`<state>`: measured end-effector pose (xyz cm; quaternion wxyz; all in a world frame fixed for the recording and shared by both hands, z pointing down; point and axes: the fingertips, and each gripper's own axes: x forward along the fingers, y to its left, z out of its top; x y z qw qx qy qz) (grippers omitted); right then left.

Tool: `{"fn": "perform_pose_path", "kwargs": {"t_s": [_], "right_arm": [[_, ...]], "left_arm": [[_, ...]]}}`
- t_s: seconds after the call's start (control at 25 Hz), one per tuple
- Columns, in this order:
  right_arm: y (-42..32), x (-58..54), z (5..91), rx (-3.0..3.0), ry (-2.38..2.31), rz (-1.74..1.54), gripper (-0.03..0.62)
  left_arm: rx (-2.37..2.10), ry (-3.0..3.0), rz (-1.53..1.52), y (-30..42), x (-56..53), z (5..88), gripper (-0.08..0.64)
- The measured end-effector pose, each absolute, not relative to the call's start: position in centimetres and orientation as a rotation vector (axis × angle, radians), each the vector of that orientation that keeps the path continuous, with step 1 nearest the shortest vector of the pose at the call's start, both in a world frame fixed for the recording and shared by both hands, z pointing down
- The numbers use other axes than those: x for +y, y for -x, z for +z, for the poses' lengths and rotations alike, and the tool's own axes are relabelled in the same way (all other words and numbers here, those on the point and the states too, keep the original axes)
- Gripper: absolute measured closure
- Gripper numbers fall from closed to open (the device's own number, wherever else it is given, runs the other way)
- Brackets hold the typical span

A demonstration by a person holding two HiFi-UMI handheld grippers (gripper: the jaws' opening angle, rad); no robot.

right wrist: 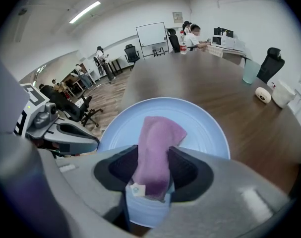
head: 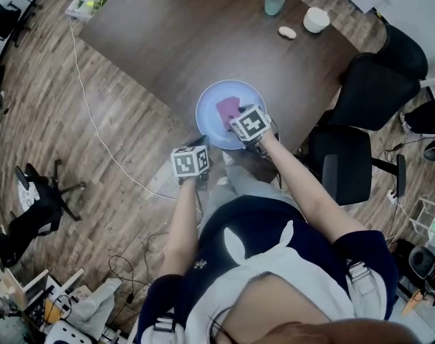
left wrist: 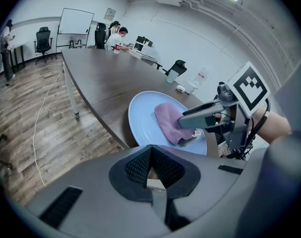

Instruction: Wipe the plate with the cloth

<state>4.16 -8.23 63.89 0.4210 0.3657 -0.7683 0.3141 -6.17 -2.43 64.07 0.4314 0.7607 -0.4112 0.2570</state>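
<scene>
A light blue plate (head: 210, 99) (left wrist: 140, 118) (right wrist: 205, 128) sits at the near edge of the dark brown table (head: 174, 41). A pink cloth (head: 228, 107) (left wrist: 167, 115) (right wrist: 157, 133) lies folded on it. My right gripper (head: 240, 117) (left wrist: 182, 125) (right wrist: 152, 155) reaches over the plate's near side. The cloth's near end lies between its jaws, which stand wide and look open. My left gripper (head: 202, 143) (left wrist: 150, 150) is shut and empty, its tips at the plate's near left rim.
Far across the table stand a teal cup (head: 274, 3), a white bowl (head: 316, 19) and a small white object (head: 287, 32). Black office chairs (head: 367, 84) crowd the right side. A white cable (head: 95, 127) runs over the wooden floor on the left.
</scene>
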Motion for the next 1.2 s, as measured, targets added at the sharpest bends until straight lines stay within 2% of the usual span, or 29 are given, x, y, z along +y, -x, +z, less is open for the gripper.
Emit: {"fn": "perform_pose_path", "kwargs": {"t_s": [0.24, 0.28, 0.32, 0.36, 0.44, 0.84, 1.2], "right_arm": [[-2.6, -7.1, 59.3, -2.130, -0.952, 0.804, 0.411], [-2.1, -6.7, 58.3, -2.176, -0.949, 0.800, 0.433], [-1.9, -6.4, 57.3, -2.217, -0.955, 0.788, 0.517], [-1.7, -6.2, 56.4, -2.251, -0.967, 0.767, 0.553], [-1.5, -5.6, 54.8, -2.295, -0.991, 0.706, 0.589], [-1.7, -1.2, 51.3, -2.392, -1.073, 0.570, 0.594], [-2.2, 2.1, 49.7, -2.399, -1.126, 0.555, 0.594]], "left_arm": [[-1.023, -1.928, 0.610, 5.9, -2.3, 62.4, 0.555], [-1.023, -1.939, 0.592, 5.8, -2.3, 61.8, 0.555], [-1.024, -1.954, 0.575, 5.6, -2.2, 61.2, 0.555], [-1.024, -1.972, 0.559, 5.4, -2.3, 60.4, 0.555], [-1.024, -2.017, 0.521, 4.9, -2.3, 58.6, 0.555], [-1.004, -2.144, 0.264, 3.3, -0.9, 50.3, 0.555], [-0.957, -2.173, 0.273, 2.8, 1.9, 49.4, 0.556]]}}
